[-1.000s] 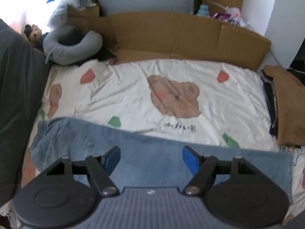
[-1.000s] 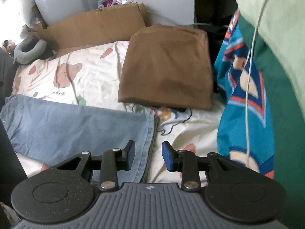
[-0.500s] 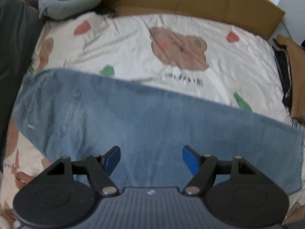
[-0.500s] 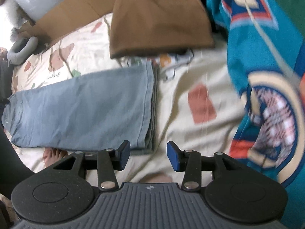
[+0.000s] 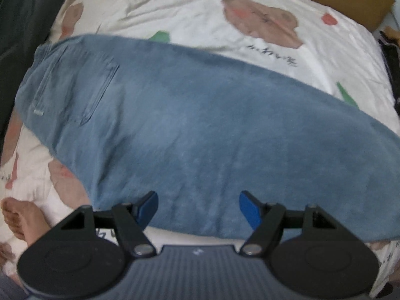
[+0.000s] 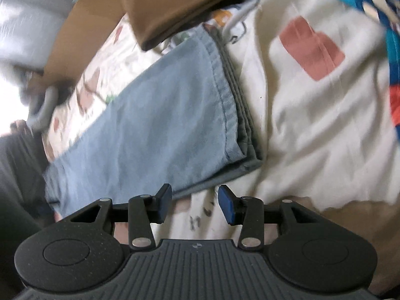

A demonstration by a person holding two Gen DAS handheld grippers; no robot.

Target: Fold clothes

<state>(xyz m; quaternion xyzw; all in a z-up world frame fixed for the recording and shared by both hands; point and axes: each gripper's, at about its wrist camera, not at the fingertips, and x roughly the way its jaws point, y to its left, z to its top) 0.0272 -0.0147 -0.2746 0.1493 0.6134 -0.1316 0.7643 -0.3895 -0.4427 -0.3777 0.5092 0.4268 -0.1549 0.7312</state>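
Note:
A pair of light blue jeans (image 5: 190, 125) lies flat across the patterned bed sheet (image 5: 212, 20), legs stacked, waist and back pocket at the left. My left gripper (image 5: 198, 208) hovers open just above the near long edge of the jeans, nothing between its blue pads. In the right wrist view the hem end of the jeans (image 6: 225, 100) shows its stacked layers. My right gripper (image 6: 195, 200) is open close to the near corner of that hem, over the sheet, holding nothing.
A folded brown garment (image 6: 175, 2) lies beyond the hem. Cardboard (image 5: 337, 2) lines the far side of the bed. A teal patterned cloth (image 6: 380, 5) is at the right, a dark garment (image 5: 17, 25) at the left. A person's bare foot (image 5: 22, 220) rests at the near left.
Both grippers have tilted down and come closer to the jeans; the left one now looks straight at the denim, the right one at the hem corner. Both stayed open.

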